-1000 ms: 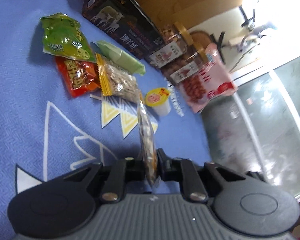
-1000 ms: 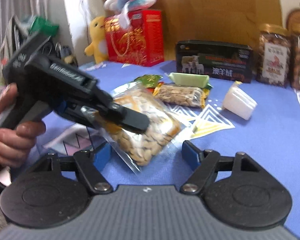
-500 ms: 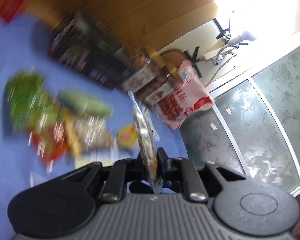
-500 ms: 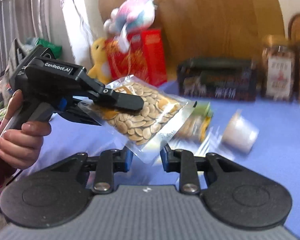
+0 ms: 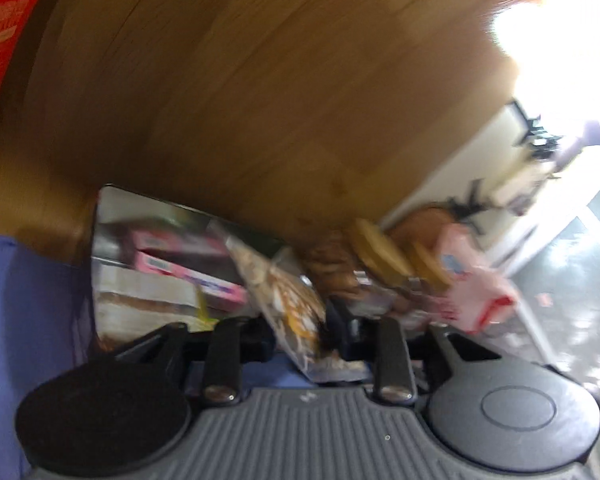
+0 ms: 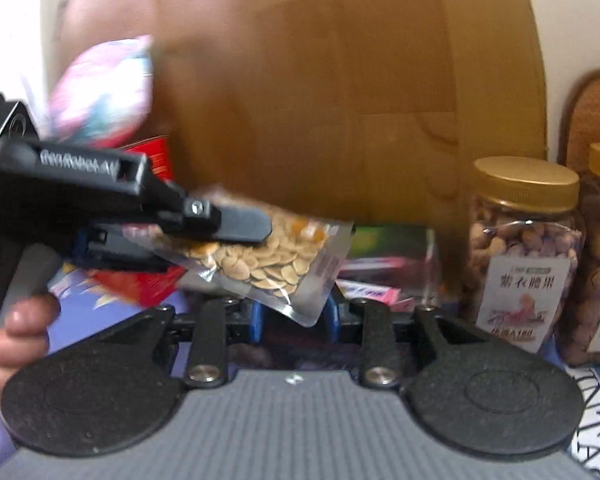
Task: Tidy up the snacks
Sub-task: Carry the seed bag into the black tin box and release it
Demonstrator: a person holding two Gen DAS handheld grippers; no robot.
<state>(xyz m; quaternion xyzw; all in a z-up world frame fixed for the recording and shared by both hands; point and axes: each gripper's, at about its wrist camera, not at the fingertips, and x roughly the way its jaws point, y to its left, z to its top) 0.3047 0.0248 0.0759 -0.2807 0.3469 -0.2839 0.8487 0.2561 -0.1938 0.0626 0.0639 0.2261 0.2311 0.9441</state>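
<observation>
Seed bag (image 6: 268,264): clear pouch of pale seeds, off the table, carried in our left gripper (image 5: 300,332), whose jaws are clamped narrow on the bag's lower edge. In the left wrist view the bag (image 5: 284,292) stands edge-on, rising toward 11 o'clock from the jaws.

Right gripper (image 6: 296,316): jaws part-closed, w/ the bag's bottom corner hanging between the blue pads. We cannot tell whether they pinch it or only bracket it.

Outward: an open box (image 5: 148,264) at 10 o'clock of the bag in the left view, w/ pink packs (image 5: 188,272) already inside; blur limits detail. Two nut jars (image 6: 524,256), gold lids, at 3 o'clock in the right view. Pink pouch (image 5: 476,292) beyond the jars. Red box (image 5: 4,40) at far 10 o'clock. Blue cloth (image 5: 28,300) under all.

Progress, our judgement: mid-task. Some items appear boxed; this bag is in transit, approx. over the box, not yet placed. Remaining loose snacks not in view, so the count left is unknown.
</observation>
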